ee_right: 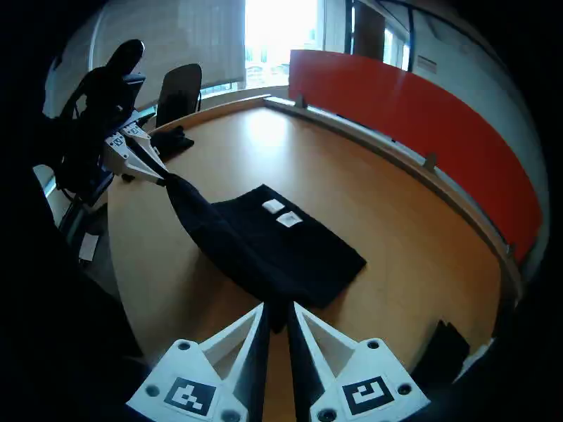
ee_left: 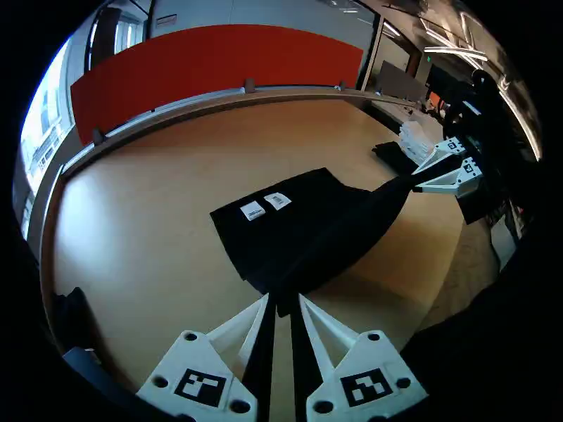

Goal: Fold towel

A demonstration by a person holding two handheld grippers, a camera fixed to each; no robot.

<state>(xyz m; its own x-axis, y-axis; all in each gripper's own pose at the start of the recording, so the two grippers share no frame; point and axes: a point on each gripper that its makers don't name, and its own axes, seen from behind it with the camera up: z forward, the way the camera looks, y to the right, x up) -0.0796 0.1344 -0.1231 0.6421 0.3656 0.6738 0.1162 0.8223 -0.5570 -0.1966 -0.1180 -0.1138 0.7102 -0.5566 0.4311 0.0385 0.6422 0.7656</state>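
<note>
A black towel [ee_left: 302, 225] with two white labels [ee_left: 264, 205] lies partly flat on the wooden table [ee_left: 155, 211]. Its near edge is lifted and stretched taut between the two grippers. My left gripper [ee_left: 283, 299] is shut on one corner at the bottom of the left gripper view. My right gripper [ee_left: 416, 181], farther off at the right, pinches the opposite corner. In the right gripper view, the right gripper [ee_right: 279, 306] is shut on the towel [ee_right: 281, 253], and the left gripper [ee_right: 163, 179] holds the far corner at upper left.
A red partition [ee_left: 211, 63] runs along the table's far edge. Folded white cloths [ee_left: 416, 137] and a dark cloth [ee_left: 390, 151] lie near the table's end. Office chairs [ee_right: 179, 88] stand beyond it. Another dark item [ee_right: 443, 344] rests by the table's edge.
</note>
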